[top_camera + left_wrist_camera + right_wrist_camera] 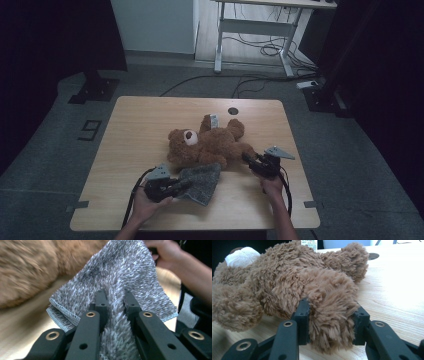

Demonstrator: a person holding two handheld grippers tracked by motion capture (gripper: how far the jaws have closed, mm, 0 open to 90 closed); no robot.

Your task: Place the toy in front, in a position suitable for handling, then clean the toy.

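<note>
While clamped: left claw (pixel 113 302) on grey cloth (pixel 125 272), right claw (pixel 330 315) on teddy bear's (pixel 287 282) leg.

Black left gripper (pixel 186 185), brass-ringed screws, grey three-cornered plate, trailing cable

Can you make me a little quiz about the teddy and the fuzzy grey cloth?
1. True or false: the left gripper has pinched a fold of the grey cloth.
2. What does the right gripper squeeze? A) the teddy bear's ear, B) one of its legs, C) the grey cloth.
3. Fill in: the teddy bear lies on the wooden ____.

Key: 1 true. 2 B. 3 table.
</note>
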